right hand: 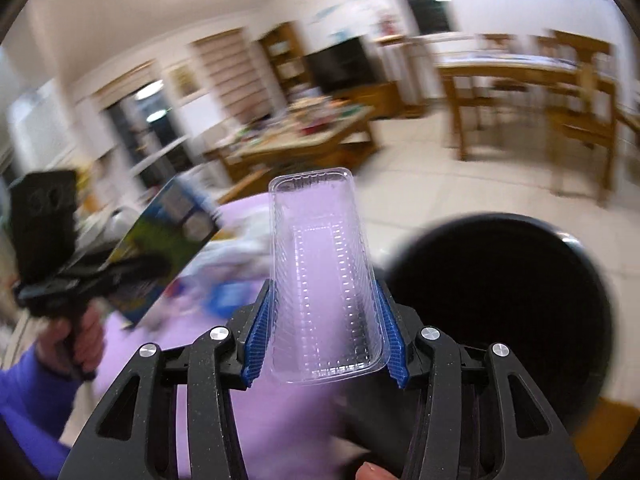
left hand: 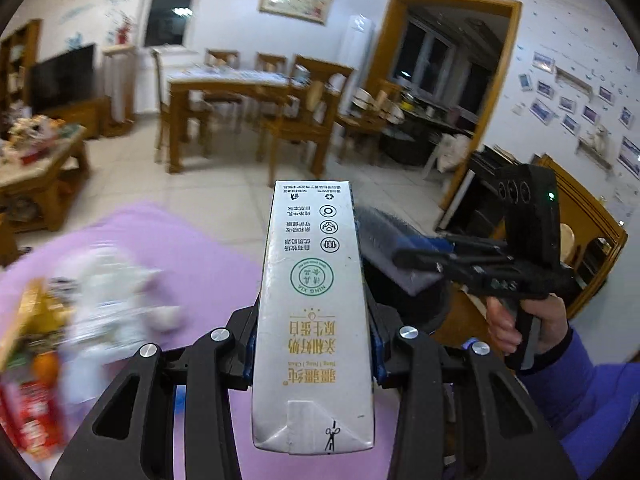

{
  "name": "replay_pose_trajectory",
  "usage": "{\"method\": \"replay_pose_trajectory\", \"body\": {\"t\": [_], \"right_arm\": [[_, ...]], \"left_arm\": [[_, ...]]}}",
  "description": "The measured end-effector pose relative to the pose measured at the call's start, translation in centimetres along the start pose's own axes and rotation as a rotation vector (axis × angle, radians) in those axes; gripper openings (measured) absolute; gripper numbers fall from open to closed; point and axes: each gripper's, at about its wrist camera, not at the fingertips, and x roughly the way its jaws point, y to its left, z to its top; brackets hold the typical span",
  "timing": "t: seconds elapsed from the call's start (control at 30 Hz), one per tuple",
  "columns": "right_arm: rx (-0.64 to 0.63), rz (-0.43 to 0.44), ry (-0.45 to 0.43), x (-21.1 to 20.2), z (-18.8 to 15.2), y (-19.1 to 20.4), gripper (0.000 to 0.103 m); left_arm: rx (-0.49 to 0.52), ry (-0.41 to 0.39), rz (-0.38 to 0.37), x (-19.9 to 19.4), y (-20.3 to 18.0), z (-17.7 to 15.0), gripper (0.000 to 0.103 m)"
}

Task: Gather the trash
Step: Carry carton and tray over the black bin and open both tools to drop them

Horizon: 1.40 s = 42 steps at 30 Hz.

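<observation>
My left gripper (left hand: 314,320) is shut on a white milk carton (left hand: 312,280), which stands lengthwise between the pads and reaches out ahead. My right gripper (right hand: 322,296) is shut on a clear plastic tray (right hand: 324,272), with its blue pads (right hand: 260,332) pressing on both long sides. A round black bin (right hand: 500,300) stands on the floor just right of the tray. In the right wrist view the left gripper (right hand: 132,268) and its carton (right hand: 168,240) are at the left, blurred. In the left wrist view the right gripper (left hand: 420,258) is at the right, above the bin (left hand: 424,312).
A purple mat (left hand: 208,280) below me carries a blurred heap of white wrappers (left hand: 108,292) and a red packet (left hand: 36,412). A cluttered coffee table (right hand: 304,136) stands beyond. A wooden dining table (left hand: 240,88) with chairs stands further back. Hands in purple sleeves (left hand: 592,392) hold both grippers.
</observation>
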Motion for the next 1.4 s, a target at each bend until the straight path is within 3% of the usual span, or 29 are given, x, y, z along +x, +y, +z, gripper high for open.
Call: {"method": "replay_pose_trajectory", "body": {"t": [0.2,0.33,0.53,0.6,0.7,1.23,1.3,1.4], "right_arm": [[0.181,-0.097,-0.042,-0.4,-3.5,-7.6,0.049],[0.234,-0.131,-0.062,1.0,-5.4,-9.1,0.049],[0.246,-0.182,-0.059,2.8,-6.2,-9.4,0.049],[0.233,-0.196,-0.058,3.9,-5.3,-8.9,0.049],[0.221,-0.189,-0.067,4.2,-5.0,-8.6,0.049],[0.247,-0.156,-0.132,3.7,-4.0,-9.0,0.051],[0.247,-0.149,-0.134,3.5,-3.9,-9.1,0.054],[0.244,-0.126,-0.148,3.3,-4.0,-8.7,0.064]], "left_arm": [[-0.071,0.137,-0.068,10.6,-2.8,0.9,0.041],[-0.131,0.206,-0.056,15.4,-3.1,0.4,0.041],[-0.136,0.279,0.010,19.2,-3.6,-0.3,0.042],[-0.095,0.279,0.056,19.8,-4.2,-0.3,0.042],[-0.100,0.285,0.040,20.0,-4.4,-0.4,0.042],[-0.061,0.294,0.109,21.1,-5.7,-1.8,0.043],[-0.050,0.287,0.103,21.0,-5.8,-1.9,0.049],[-0.025,0.267,0.096,20.4,-6.4,-1.8,0.075]]}}
